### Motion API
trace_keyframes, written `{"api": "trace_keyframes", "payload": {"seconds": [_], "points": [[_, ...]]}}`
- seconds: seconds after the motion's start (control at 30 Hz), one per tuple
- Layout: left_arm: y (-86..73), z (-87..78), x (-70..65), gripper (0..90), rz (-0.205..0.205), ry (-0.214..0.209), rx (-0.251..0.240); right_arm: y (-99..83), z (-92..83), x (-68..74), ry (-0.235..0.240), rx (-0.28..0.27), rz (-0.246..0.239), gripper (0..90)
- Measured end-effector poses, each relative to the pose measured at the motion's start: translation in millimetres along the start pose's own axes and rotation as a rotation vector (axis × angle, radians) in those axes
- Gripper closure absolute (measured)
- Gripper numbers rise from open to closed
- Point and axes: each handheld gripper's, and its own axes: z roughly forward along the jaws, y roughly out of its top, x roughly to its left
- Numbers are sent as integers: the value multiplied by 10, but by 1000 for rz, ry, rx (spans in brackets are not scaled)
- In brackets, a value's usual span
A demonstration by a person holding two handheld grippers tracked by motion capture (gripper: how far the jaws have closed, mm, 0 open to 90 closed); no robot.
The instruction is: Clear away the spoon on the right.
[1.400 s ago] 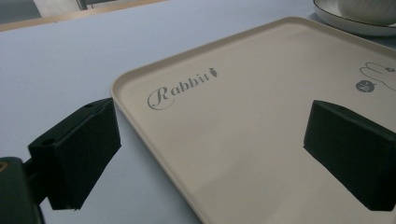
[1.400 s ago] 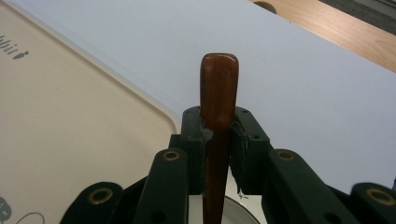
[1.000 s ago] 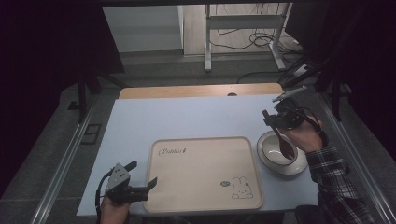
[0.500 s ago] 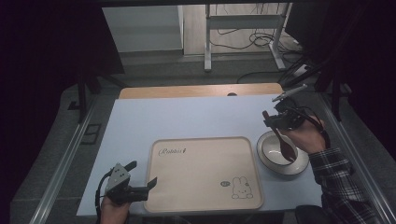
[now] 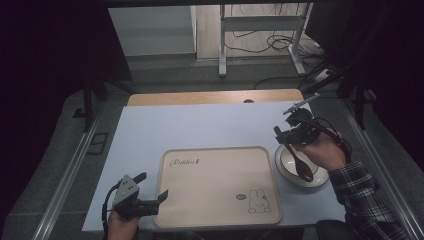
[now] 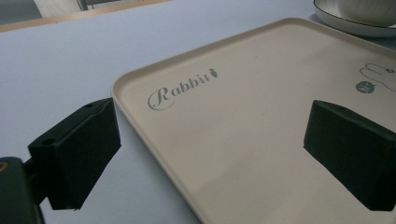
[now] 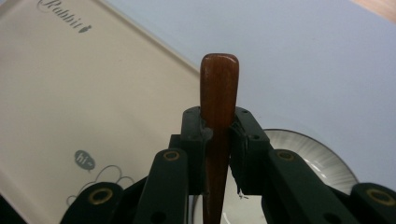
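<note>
A dark wooden spoon (image 5: 303, 167) is held at its handle by my right gripper (image 5: 283, 134), which is shut on it at the table's right. The spoon's scoop end hangs under the hand, over a white ribbed bowl (image 5: 286, 167). In the right gripper view the handle tip (image 7: 218, 88) sticks out past the jaws of my right gripper (image 7: 218, 128), above the bowl (image 7: 322, 161). My left gripper (image 5: 152, 186) rests open at the front left corner of a beige "Rabbit" tray (image 5: 215, 185). In the left gripper view my left gripper (image 6: 212, 151) has its jaws on either side of the tray (image 6: 261, 121) edge, apart from it.
The tray lies on a pale blue tabletop (image 5: 200, 130) with a wooden strip (image 5: 215, 97) along its far edge. The bowl stands just off the tray's right rim. Table legs and cables lie on the floor beyond.
My right gripper has shifted slightly over the bowl with the spoon in it. The left gripper has stayed where it was.
</note>
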Motion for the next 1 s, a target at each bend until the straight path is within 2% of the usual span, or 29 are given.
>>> {"api": "trace_keyframes", "payload": {"seconds": [0.53,1.0], "points": [[-1,-3,5,32,-2,0,-1,61,281,267,76,85,-2,766],[-3,-4,7,31,-4,-3,-2,103,711,519,131,165,5,767]]}}
